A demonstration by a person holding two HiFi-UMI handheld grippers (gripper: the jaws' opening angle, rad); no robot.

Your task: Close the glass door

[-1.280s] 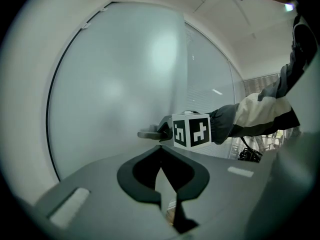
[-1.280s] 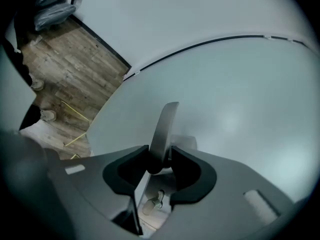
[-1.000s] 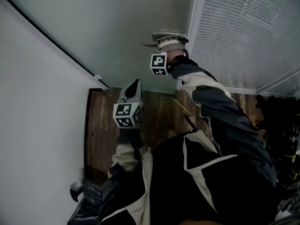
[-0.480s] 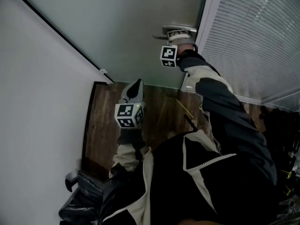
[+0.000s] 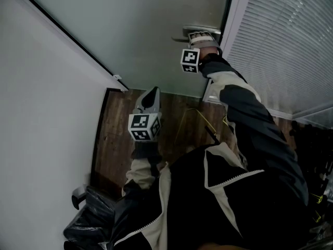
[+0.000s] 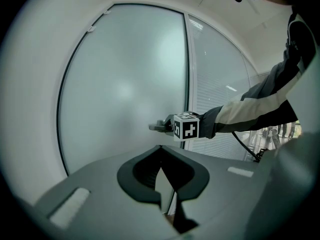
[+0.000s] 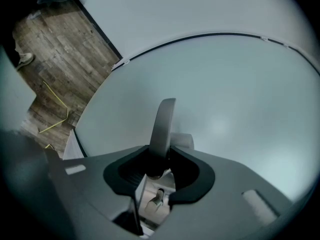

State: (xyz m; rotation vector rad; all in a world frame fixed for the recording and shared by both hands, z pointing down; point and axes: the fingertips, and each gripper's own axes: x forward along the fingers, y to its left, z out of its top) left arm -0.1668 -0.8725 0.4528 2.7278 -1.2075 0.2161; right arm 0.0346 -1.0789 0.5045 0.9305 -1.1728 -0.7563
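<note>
Right tongs (image 5: 202,35), with door handle (image 5: 180,37) (gripped between them), farther up-right in head view

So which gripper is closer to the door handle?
Right. The right gripper is clamped on the handle itself; the left gripper hangs well back from the door, holding nothing.

Two grippers show in the head view: the left gripper (image 5: 151,92) at centre, the right gripper (image 5: 202,35) up and right of centre. Two marker cubes (image 5: 143,127), one on each. One glass door (image 5: 140,30), one handle (image 7: 162,124), one blind (image 5: 281,46) at upper right, one yellow cord (image 7: 56,95), and one black bag (image 5: 91,228) at lower left.
</note>
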